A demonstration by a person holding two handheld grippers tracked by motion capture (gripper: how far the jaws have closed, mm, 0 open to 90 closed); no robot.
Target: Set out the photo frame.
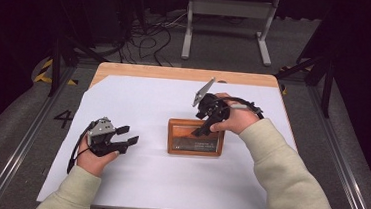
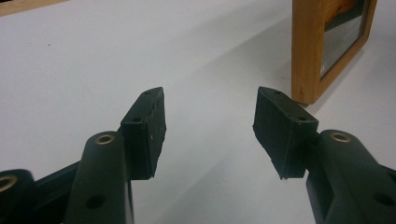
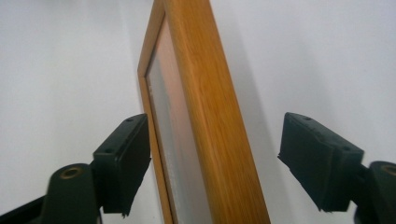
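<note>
**Right gripper straddling the picture frame's top rail**

High view: the wooden picture frame point(image 1: 195, 138) lies mid-frame on the white table cover point(image 1: 132, 180), long axis running left-right. The right gripper point(image 1: 204, 130) sits at its upper right edge, much nearer than the left gripper point(image 1: 127, 135), which waits at lower left.

Left gripper view: jaws wide apart, nothing between them; the frame's corner point(image 2: 306, 51) pokes in at upper right.

Right gripper view: jaws wide open, one each side of the frame rail point(image 3: 205, 121), not visibly clamped. Light wood, glazed front.
</note>
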